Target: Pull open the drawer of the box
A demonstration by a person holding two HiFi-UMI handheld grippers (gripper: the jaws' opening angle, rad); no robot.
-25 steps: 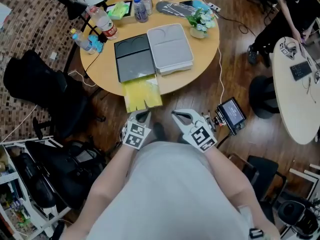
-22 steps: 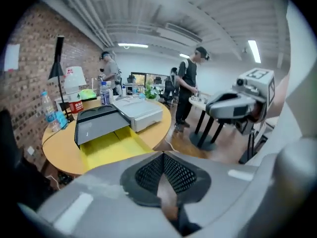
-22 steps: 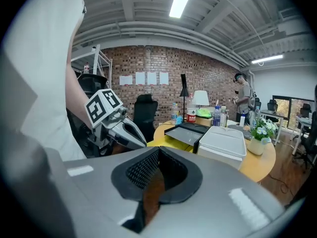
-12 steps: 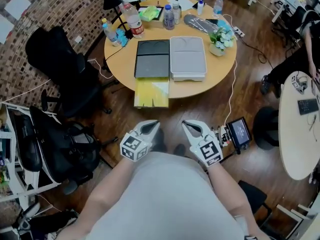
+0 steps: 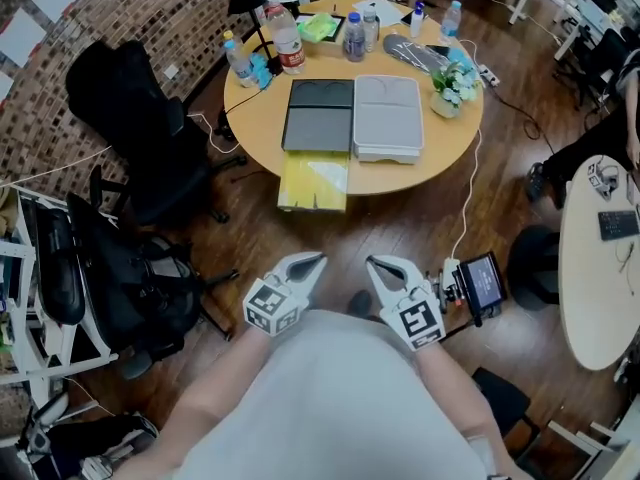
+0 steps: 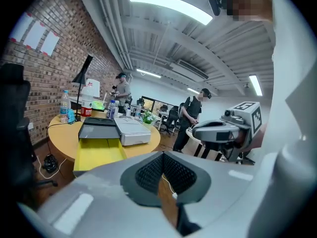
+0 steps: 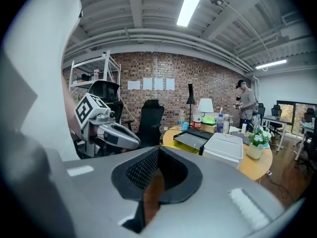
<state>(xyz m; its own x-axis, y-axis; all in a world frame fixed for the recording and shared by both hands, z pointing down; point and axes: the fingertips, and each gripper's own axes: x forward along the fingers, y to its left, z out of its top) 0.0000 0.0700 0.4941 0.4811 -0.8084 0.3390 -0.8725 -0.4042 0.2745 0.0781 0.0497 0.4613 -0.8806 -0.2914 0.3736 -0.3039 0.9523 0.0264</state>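
**Drawer out, both tongs clenched and empty**

Seen from the head camera, a round wooden table fills the upper centre of the frame. On it a dark box lies side by side with a grey box, the two touching. The dark box's yellow drawer is pulled out and juts past the table's lower edge, over the wooden floor.

The person stands well back from the table, in the lower half of the frame. The left gripper and the right gripper are held close to the body, side by side, both pointing up the frame toward the table. Each gripper's own view shows its jaws pressed together with nothing between them, the boxes and the drawer far beyond the tips.

Bottles cluster along the table's upper rim, and a potted plant sits at its right edge. A black chair stands at the left. A small screen on a stand is just right of the right gripper.
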